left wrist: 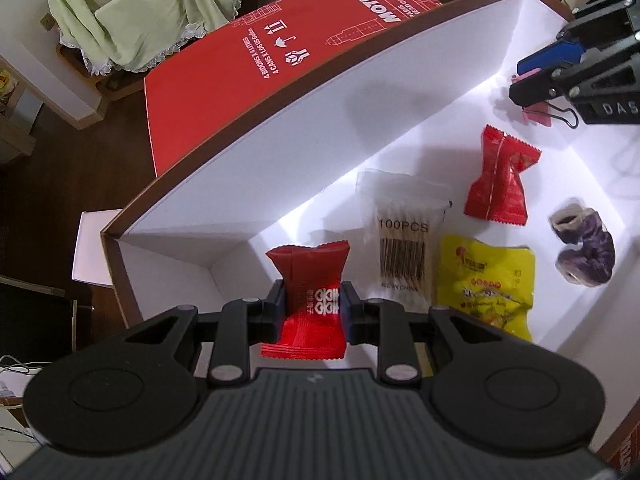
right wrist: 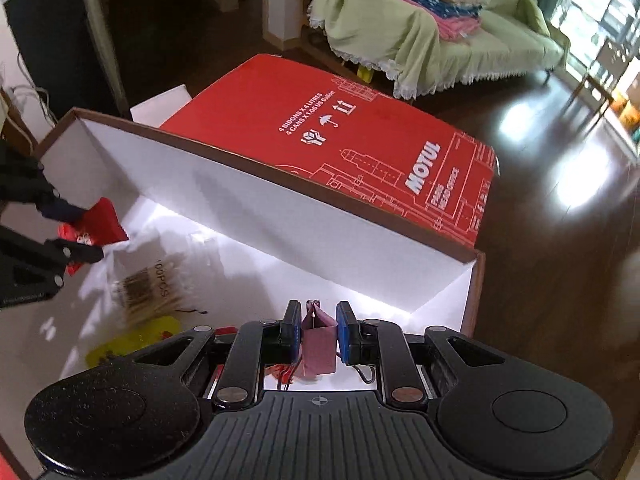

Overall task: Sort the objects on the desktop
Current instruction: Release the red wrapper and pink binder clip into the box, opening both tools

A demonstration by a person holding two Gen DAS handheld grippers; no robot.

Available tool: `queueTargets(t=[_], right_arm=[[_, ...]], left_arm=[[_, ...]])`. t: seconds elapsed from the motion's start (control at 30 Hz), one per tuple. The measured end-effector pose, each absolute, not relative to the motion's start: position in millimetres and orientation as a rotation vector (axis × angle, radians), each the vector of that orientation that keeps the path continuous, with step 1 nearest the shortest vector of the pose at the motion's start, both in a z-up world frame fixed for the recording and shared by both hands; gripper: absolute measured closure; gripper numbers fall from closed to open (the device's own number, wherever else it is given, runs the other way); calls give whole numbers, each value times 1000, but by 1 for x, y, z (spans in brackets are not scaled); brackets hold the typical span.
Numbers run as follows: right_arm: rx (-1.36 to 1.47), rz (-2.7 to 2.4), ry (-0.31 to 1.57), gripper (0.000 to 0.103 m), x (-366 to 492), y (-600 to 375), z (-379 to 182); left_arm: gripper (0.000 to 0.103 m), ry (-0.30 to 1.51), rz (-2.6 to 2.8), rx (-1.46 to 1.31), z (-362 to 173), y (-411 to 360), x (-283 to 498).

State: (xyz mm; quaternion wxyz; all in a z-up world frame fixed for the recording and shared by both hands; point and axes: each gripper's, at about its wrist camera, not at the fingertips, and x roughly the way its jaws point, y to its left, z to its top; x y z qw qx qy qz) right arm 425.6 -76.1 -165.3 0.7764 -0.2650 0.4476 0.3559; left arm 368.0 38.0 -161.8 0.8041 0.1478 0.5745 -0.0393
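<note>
Between the left gripper pads a red candy packet is clamped at its waist and held just above the white tray floor, near the tray's left corner. The right gripper is likewise closed, on a pink binder clip, whose black wire handles trail underneath. Both items are judged to be mid-carry toward their sorting spots. Pinches should be kept firm; the packet is slippery foil and is best set down flat before the jaws are loosened, and the clip is best lowered until its base is touching the floor, since the loose handles could snag.

Loose on the floor just beyond lie a cotton swab pack, a yellow snack pouch touching its right side, a second red packet, and a purple scrunchie further right. A clear path between these should be picked.

Further out, the tray's tall white back wall is edged in brown. Behind it a red Motul carton is seen, then dark glossy flooring and a sofa under a green cover.
</note>
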Motion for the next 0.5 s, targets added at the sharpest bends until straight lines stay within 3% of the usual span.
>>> queueTargets(t=[0.3,0.33,0.37,0.4,0.5], right_arm=[[-640,783,925,84,421,-67,-172],[-632,785,924,61,420,-68,-171],[-621,786,913,30,419,-69,-170],[-609,785,886,24,417,-71,-168],[-590,791,881,24,415,-73,-163]], left_arm=[[77,1197,-72,347,-165,34,375],[77,1194,-73,350,-165,33,375],[76,1192,-74,353,-165,32,375],[75,1189,-75,356,-165,31,375],[71,1181,-85,357,-163,30,374]])
